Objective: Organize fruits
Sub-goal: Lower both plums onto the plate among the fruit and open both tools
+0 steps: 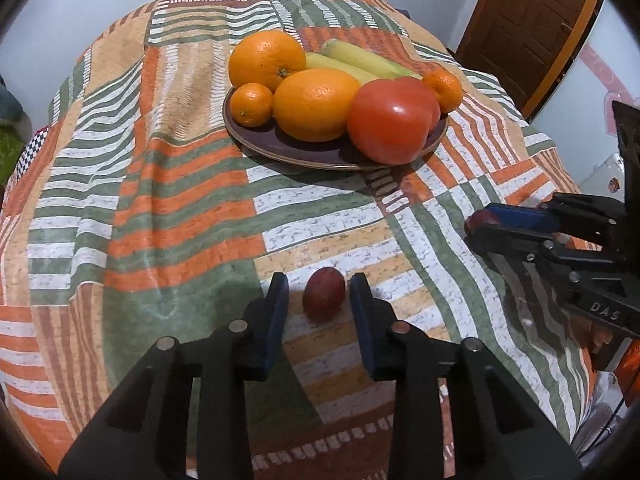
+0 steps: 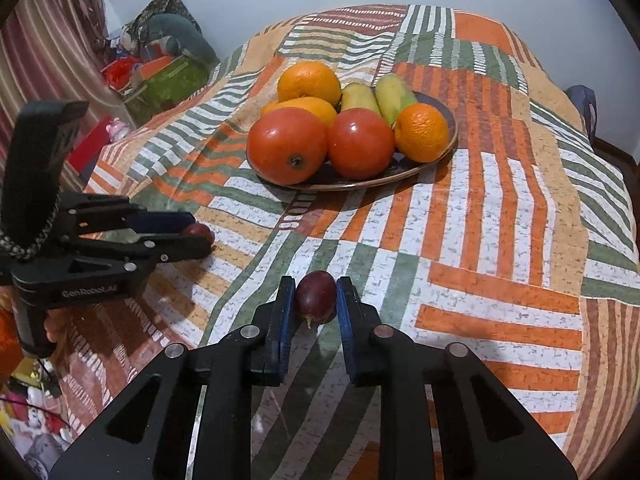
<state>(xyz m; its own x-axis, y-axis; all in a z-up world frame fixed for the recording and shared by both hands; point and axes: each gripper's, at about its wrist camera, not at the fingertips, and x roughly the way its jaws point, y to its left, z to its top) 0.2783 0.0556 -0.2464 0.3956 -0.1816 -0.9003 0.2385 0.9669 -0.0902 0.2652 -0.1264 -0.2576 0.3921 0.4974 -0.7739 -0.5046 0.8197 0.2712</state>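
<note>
Clamped in the right gripper: the right grape, dark red, blue pads snug on both flanks, jaws narrow, low over the patchwork cloth. Across to the left gripper: jaws narrow too, but not yet pressing. Left grape lying on the cloth between the pads, a sliver of gap on one side, the other pad just beside it. Both grapes near the front of the counter, well apart from each other.

Further back, the purple plate, heaped: big oranges, two tomatoes at its front rim, small mandarins, long yellow-green fruits behind. Little bare plate left, only a patch at the front.

Between grapes and plate, just open cloth, wrinkled, nothing in the way. Cloth dropping off at the left edge, with bags and clutter beyond it. Wooden door past the far right corner, plain wall behind.
</note>
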